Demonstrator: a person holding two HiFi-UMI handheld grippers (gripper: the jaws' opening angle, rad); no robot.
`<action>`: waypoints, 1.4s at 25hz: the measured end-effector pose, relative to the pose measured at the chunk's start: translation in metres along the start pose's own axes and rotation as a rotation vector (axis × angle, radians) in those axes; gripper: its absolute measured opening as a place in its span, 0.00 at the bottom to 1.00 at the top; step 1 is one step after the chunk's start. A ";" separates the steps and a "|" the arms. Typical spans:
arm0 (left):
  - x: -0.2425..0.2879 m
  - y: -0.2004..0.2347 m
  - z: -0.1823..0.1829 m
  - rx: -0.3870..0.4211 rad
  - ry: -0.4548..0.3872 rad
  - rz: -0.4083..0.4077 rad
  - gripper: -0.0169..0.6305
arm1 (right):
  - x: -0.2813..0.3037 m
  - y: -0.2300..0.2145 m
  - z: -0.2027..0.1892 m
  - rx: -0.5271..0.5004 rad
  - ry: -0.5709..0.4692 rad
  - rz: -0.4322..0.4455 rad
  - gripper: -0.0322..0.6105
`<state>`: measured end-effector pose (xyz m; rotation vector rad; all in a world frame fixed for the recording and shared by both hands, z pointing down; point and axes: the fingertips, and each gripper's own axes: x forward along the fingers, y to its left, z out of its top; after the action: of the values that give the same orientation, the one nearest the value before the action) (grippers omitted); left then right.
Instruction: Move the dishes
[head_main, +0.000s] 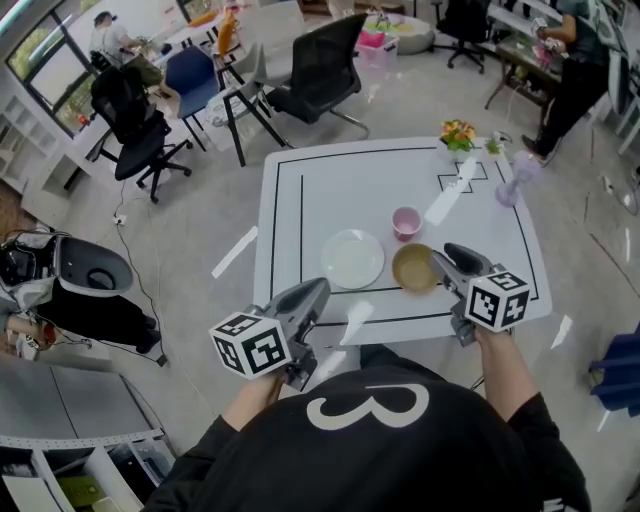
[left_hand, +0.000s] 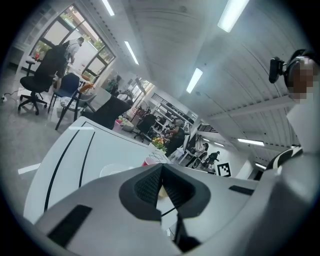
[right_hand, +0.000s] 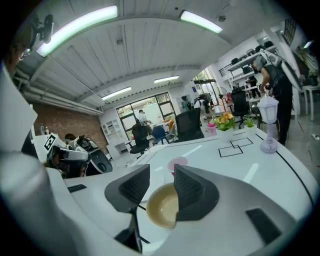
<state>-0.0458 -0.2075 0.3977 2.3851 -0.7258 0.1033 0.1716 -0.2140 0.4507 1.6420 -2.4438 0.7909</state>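
Head view: shallow tan bowl (head_main: 414, 268)

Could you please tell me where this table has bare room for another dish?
The far half of the table, between the plate and the flowers, is bare; so is the left strip beside the plate. The near right is crowded: plate, cup and bowl sit close.

Three dishes sit toward the near side of the white desk (head_main: 360, 190). A round white plate (head_main: 352, 259) lies flat at the left. Just to its right, with a narrow gap between them, a tan bowl (head_main: 414, 268) stands upright, its pale inside open and bare. A small pink cup (head_main: 406, 222) stands upright just beyond the bowl, on its far side, touching neither dish.
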 end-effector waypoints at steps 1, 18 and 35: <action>-0.002 -0.004 0.002 0.010 -0.006 -0.005 0.03 | -0.005 0.009 0.005 -0.020 -0.014 0.015 0.27; -0.049 -0.080 0.017 0.172 -0.080 -0.105 0.03 | -0.081 0.151 0.037 -0.055 -0.203 0.431 0.06; -0.048 -0.091 -0.004 0.185 -0.068 -0.118 0.03 | -0.090 0.151 0.009 -0.067 -0.184 0.436 0.06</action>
<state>-0.0381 -0.1233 0.3383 2.6131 -0.6281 0.0411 0.0768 -0.0996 0.3565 1.2199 -2.9753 0.6106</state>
